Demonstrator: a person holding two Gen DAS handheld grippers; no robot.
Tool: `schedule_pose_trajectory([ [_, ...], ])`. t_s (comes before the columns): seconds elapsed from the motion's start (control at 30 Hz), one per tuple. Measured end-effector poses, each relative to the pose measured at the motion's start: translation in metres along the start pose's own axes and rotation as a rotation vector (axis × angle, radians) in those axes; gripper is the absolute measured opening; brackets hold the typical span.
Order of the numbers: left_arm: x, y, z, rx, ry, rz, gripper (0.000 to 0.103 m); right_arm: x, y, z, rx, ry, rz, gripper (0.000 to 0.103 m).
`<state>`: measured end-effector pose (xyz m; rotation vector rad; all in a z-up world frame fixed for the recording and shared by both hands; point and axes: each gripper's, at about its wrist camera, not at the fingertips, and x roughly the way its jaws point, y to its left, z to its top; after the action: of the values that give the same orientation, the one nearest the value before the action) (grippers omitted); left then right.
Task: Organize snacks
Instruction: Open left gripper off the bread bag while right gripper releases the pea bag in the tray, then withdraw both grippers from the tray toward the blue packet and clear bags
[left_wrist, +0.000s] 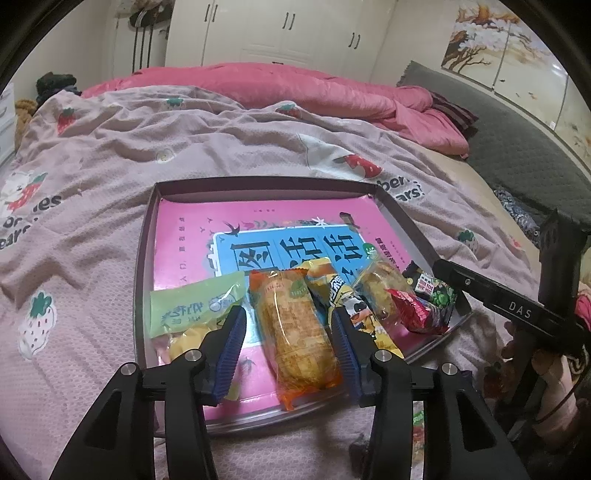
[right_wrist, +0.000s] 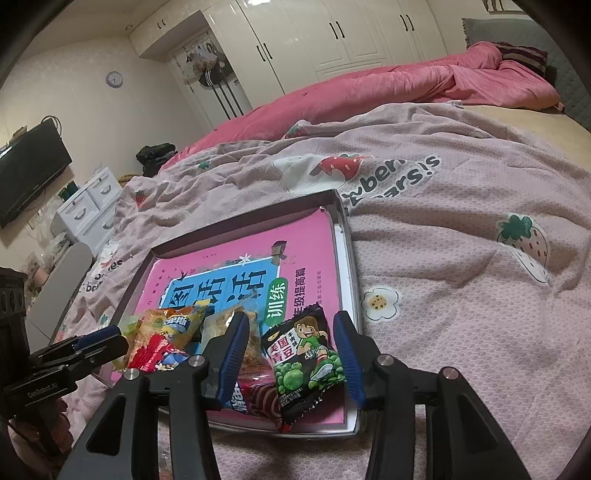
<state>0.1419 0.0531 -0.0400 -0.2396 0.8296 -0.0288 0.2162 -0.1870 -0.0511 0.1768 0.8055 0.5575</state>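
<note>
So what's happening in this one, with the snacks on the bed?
A person holds two grippers over a shallow tray lying on the bed, where snack packets sit on a pink book. The left gripper has open jaws on either side of an orange packet. The right gripper has open jaws around a green pea packet. Neither is gripped.

White wardrobe (right_wrist: 354, 33) behind bed – pink quilt (left_wrist: 295, 92), wall TV (right_wrist: 29, 173), round clock (right_wrist: 114, 79).
</note>
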Motion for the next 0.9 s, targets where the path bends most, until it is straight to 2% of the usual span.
schedule_pose_trajectory([
  [0.6, -0.010, 0.000, 0.002, -0.006, -0.009, -0.007, 0.053, 0.007, 0.006, -0.009, 0.004, 0.060, 0.047, 0.051],
  [0.7, -0.014, -0.001, 0.003, -0.008, -0.013, -0.009, 0.057, 0.006, 0.008, -0.010, -0.001, 0.061, 0.052, 0.051],
  [0.9, -0.019, -0.001, 0.004, -0.013, -0.024, -0.010, 0.059, -0.001, 0.012, -0.008, -0.018, 0.041, 0.063, 0.051],
])
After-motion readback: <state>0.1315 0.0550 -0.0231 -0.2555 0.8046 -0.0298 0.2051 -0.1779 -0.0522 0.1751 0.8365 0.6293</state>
